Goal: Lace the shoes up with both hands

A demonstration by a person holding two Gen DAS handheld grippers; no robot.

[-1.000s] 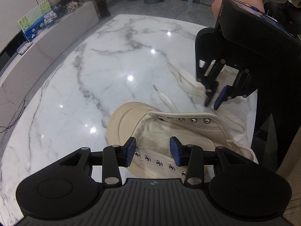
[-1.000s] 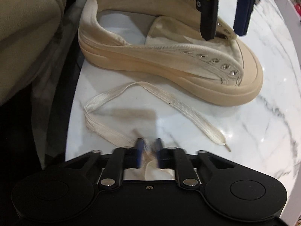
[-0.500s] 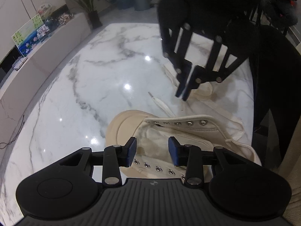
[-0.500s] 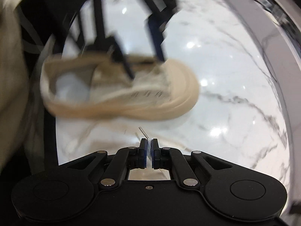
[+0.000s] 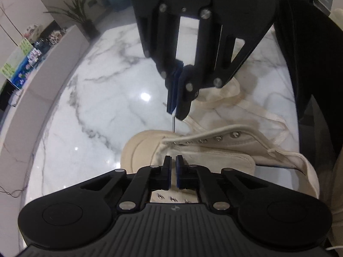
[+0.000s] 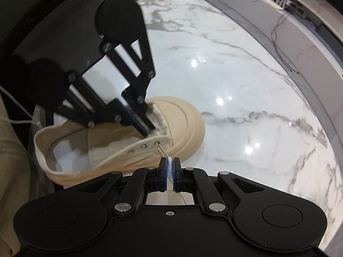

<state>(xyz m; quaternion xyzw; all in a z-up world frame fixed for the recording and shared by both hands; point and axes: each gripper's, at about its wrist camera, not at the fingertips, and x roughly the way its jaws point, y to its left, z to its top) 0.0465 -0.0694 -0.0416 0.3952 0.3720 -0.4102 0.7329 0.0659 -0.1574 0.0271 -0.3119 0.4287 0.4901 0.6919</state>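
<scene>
A cream canvas shoe (image 5: 214, 150) lies on the white marble table (image 5: 107, 107), toe pointing away from me. My right gripper (image 6: 170, 162) is shut on the end of the cream shoelace (image 6: 169, 167). The lace's stiff tip touches the front eyelet (image 6: 157, 143) of one flap. In the left wrist view the right gripper (image 5: 176, 113) hangs over the toe, and the rest of the lace (image 5: 257, 111) trails over the table behind it. My left gripper (image 5: 173, 162) is over the tongue near the toe. Its jaws are closing to a thin slit, and I see nothing between the pads.
A long white counter (image 5: 53, 64) with small items and a potted plant (image 5: 81, 15) runs along the table's far left. Dark fabric (image 5: 310, 64) and a beige sleeve (image 6: 12, 171) crowd the shoe's heel side. Bare marble (image 6: 246, 117) spreads beyond the toe.
My left gripper's jaws have gone from wide apart to almost together over the tongue. My right gripper has lifted the lace end off the table, rolled, and brought its tip to the front eyelet.
</scene>
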